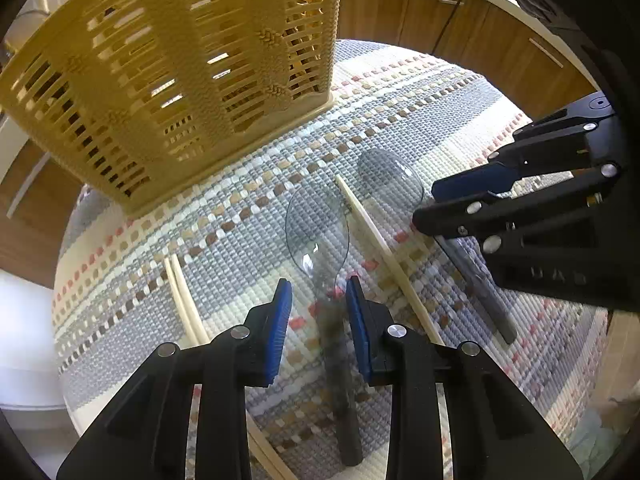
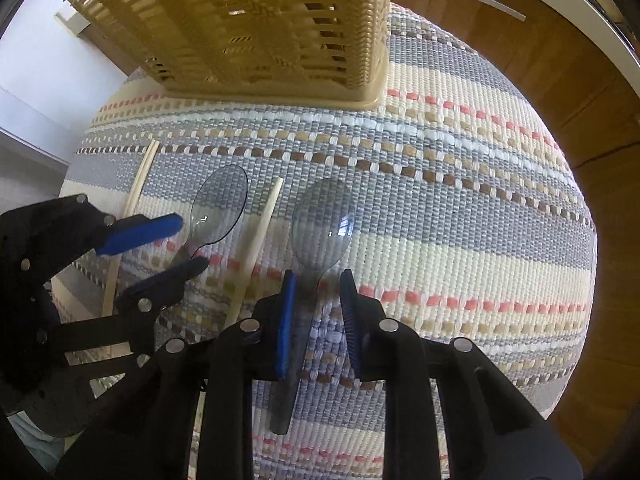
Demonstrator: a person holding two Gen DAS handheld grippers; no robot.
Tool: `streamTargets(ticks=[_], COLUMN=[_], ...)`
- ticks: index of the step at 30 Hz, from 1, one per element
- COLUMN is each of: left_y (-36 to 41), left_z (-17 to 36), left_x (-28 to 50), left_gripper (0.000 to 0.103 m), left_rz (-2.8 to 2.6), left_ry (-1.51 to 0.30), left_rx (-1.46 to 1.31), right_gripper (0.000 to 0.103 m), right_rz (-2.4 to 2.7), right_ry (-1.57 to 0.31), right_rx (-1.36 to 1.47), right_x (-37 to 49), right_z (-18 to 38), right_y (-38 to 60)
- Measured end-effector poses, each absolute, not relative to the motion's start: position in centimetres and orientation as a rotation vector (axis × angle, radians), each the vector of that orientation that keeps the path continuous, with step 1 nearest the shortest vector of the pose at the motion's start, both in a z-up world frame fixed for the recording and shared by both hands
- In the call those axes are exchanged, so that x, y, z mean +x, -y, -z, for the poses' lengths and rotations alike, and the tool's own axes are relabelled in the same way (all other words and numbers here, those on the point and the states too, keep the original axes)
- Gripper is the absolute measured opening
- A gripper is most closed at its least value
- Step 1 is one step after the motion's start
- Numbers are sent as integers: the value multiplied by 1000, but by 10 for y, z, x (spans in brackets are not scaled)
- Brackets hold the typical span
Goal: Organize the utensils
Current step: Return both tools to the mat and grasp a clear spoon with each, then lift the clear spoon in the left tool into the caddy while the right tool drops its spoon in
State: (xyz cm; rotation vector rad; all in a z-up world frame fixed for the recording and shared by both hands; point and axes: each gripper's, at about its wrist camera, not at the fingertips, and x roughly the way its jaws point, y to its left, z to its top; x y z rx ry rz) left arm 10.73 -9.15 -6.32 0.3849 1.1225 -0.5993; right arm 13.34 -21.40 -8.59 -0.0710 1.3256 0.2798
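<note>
Two clear grey plastic spoons lie on a woven striped mat. My left gripper [image 1: 319, 292] is open, its blue pads either side of the left spoon's [image 1: 318, 226] neck. My right gripper [image 2: 318, 284] is open, straddling the neck of the right spoon [image 2: 323, 226]. A single wooden chopstick [image 1: 384, 252] lies between the spoons; it also shows in the right wrist view [image 2: 258, 240]. A pair of chopsticks [image 1: 184, 300] lies to the left. A yellow slatted utensil basket [image 1: 172, 72] stands at the far side of the mat.
The striped mat [image 2: 460, 220] covers a small round table. Wooden cabinets [image 1: 472, 36] and a white counter with a black cable stand behind. A pale floor or wall [image 2: 36, 80] shows at the left.
</note>
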Motion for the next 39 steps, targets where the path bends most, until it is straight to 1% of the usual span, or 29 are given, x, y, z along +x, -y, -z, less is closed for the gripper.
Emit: streamTargets(ticks=[4,5,6,7,8,13,17,20,24,27,34,39], left_y=[97,99,99,100,99,90,76,64,43,30,-6,-12], left_z=[63,63,62,61,60,51,31,14,-22,-55,-138,-173], left_x=[109,109,109,107,108,104,99,95,81,74,61,54], left_gripper=[26,23,12,10,10,10,10,10,10,10,10,10], left_rz=[583,579,574,561,550,563,577,587,614,609,612,604], left_ry=[-1125,-1122,-1117,-1113,-1113,-1059,-997,-940,-801,-691,-372,-214], left_rx=[397,402,402,399,375,285,224,195,123,77,-66,-137], right_gripper=[20,19,16,12,10,10,10,10,10,10,10,10], right_rz=[-279,-280,-281,-279,-282,-328,-356,-368,-385,-392,-407,-378], right_ry=[-1333,-1333,-1329,-1322,-1319,-1294,-1263,-1217,-1142,-1047,-827,-665], right_rx=[-125,-138,-153,-169,-172,-110,-89,-88,-74,-75,-67,-26], right_x=[136,136,134,133,132,123,108,97,83,76,79,86], right_z=[88,88,89,89,89,88,81,66,36,-1,-80,-127], right_y=[205,203,201,199,199,201,209,216,229,235,253,256])
